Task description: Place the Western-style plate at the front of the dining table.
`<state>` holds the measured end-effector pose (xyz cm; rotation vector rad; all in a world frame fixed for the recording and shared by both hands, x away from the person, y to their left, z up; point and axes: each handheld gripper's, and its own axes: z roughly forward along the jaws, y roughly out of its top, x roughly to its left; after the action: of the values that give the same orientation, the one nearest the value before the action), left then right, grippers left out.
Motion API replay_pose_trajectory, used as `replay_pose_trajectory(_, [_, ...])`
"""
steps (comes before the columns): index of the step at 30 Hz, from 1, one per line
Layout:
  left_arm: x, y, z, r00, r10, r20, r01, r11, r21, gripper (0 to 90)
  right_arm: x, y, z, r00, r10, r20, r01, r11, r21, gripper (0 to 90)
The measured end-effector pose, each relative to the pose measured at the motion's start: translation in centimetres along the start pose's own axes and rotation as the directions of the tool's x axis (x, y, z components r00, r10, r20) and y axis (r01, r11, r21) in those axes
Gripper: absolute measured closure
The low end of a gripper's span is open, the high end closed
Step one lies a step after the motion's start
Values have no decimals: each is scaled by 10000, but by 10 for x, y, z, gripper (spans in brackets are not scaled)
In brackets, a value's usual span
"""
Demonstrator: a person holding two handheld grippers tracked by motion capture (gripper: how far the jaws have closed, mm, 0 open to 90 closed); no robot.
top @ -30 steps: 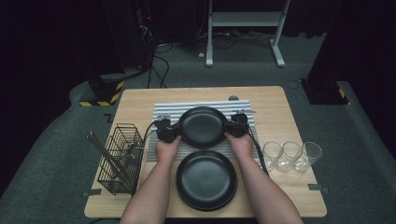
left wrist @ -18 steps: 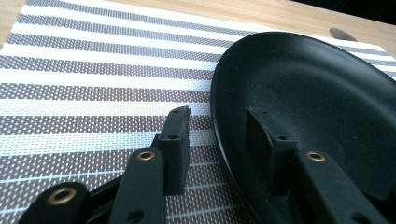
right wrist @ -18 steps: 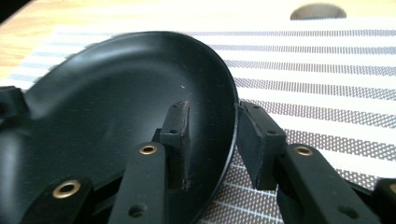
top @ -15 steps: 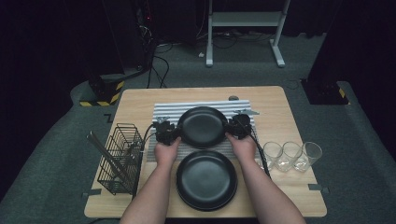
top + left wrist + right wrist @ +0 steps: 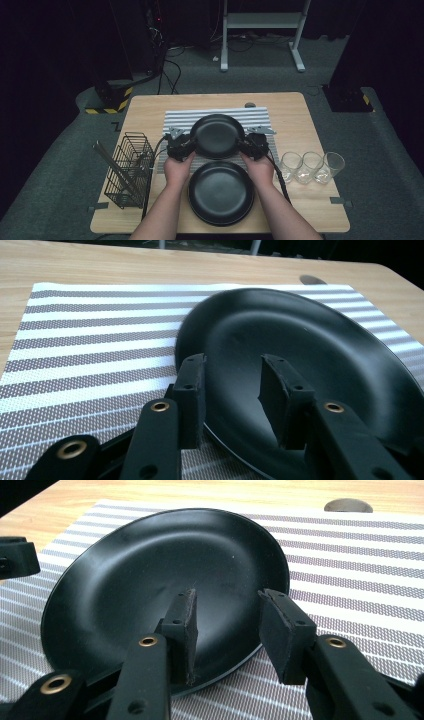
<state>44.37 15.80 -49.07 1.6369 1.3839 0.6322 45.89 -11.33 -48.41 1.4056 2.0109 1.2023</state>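
A black plate (image 5: pixel 217 135) lies on the striped mat (image 5: pixel 250 116) in the middle of the table. My left gripper (image 5: pixel 186 145) is at its left rim and my right gripper (image 5: pixel 248 144) at its right rim. In the left gripper view the plate (image 5: pixel 310 355) has its rim between the jaws of my left gripper (image 5: pixel 232 365); they stand apart from it and have just closed a little. In the right gripper view my right gripper (image 5: pixel 227 597) straddles the rim of the plate (image 5: pixel 150 585) without pressing, and its jaws have just been opening. A second black plate (image 5: pixel 221 192) sits nearer the front edge.
A black wire rack (image 5: pixel 127 167) stands at the table's left side. Three clear glasses (image 5: pixel 311 166) stand in a row at the right. A round grey grommet (image 5: pixel 249 105) is set in the wooden table (image 5: pixel 150 107) behind the mat.
Both hands have drawn slightly back toward the near edge. The upper plate stays where it was on the mat.
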Motion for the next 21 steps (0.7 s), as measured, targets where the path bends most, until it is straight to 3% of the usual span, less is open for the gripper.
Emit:
replay_pose_trajectory(8, [-10,-10,-12,9992,406,-27,-405,9991,111,619,11,-20,-18,9985,-540,-94,539,9985,-111,581])
replay_pose_trajectory(21, [-22,-23,-31,9963,839,209,-840,9964,56,633,15,-39,-42,9962,-862,-128,858,9958,-329,557])
